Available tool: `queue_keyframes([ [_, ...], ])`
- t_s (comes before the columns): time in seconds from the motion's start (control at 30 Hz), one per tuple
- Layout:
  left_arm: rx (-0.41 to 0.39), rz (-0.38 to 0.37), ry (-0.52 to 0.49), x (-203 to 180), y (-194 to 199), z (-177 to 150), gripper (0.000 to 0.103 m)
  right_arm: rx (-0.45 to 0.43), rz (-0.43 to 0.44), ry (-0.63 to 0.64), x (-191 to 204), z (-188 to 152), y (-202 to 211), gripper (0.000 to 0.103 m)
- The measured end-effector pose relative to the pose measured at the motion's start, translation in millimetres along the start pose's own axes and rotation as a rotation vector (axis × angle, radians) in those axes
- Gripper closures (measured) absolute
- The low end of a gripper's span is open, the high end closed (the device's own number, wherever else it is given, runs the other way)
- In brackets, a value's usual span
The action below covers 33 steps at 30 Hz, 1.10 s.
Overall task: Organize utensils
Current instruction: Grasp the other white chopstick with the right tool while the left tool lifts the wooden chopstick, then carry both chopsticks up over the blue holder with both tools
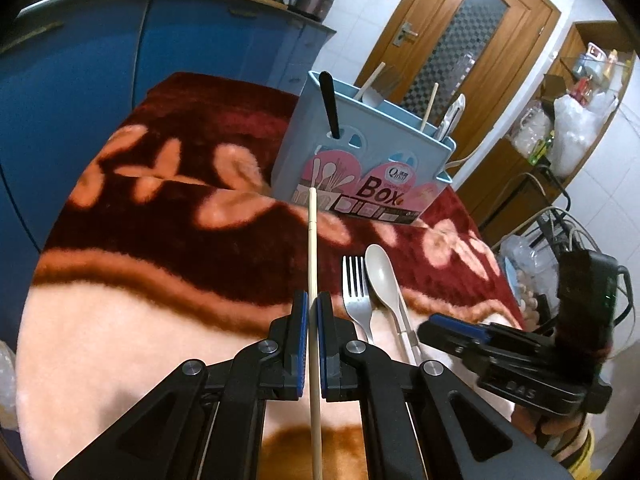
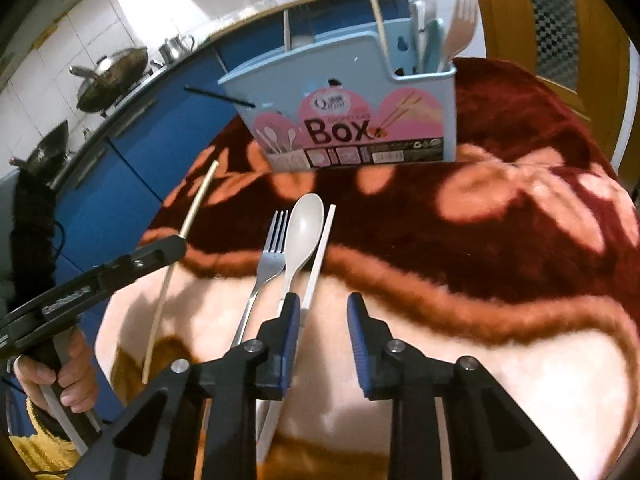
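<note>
A light blue utensil box (image 1: 360, 148) labelled "Box" stands at the far side of the table, also in the right wrist view (image 2: 344, 120), with several utensils upright in it. My left gripper (image 1: 313, 304) is shut on a bamboo chopstick (image 1: 313, 248), which also shows in the right wrist view (image 2: 188, 224). A metal fork (image 2: 266, 256), a beige spoon (image 2: 300, 228) and a white chopstick (image 2: 318, 260) lie side by side on the blanket. My right gripper (image 2: 323, 308) is open just behind them, its left finger over the white chopstick.
A red and pink floral blanket (image 1: 160, 184) covers the table. Blue kitchen cabinets (image 1: 80, 60) with pans stand behind. A wooden door (image 1: 460, 40) and cluttered shelves (image 1: 572, 112) are at the right.
</note>
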<state>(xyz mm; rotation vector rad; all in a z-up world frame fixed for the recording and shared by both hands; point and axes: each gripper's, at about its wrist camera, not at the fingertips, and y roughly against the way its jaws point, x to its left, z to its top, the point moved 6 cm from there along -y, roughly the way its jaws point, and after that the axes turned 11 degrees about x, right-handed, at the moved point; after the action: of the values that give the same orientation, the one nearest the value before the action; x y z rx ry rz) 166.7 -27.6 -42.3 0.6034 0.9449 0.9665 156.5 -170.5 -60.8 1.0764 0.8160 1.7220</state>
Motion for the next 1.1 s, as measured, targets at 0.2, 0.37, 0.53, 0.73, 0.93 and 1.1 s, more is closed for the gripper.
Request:
queue_keyframes([
  [0.2,-0.015,-0.003,-0.003,1,2,-1,0.099,0.053,-0.025,0.014,6,9,-12,0.077],
  [0.37,-0.025,-0.006,-0.007,1,3,0,0.099,0.092,-0.018,0.002,4,22,-20,0.083],
  [0.53,-0.041,-0.016,-0.026,-6,5,2,0.099,0.107,0.020,-0.017,-3,26,-21,0.093],
  [0.73,-0.088,-0.037,-0.061,-17,13,5,0.099,0.013,0.105,-0.061,-14,21,-4,0.097],
  [0.93,-0.156,-0.055,-0.090,-32,25,15,0.099,-0.168,0.120,-0.060,-19,19,36,0.097],
  [1.1,-0.219,-0.060,-0.108,-45,32,33,0.099,-0.334,0.097,-0.024,-14,28,71,0.097],
])
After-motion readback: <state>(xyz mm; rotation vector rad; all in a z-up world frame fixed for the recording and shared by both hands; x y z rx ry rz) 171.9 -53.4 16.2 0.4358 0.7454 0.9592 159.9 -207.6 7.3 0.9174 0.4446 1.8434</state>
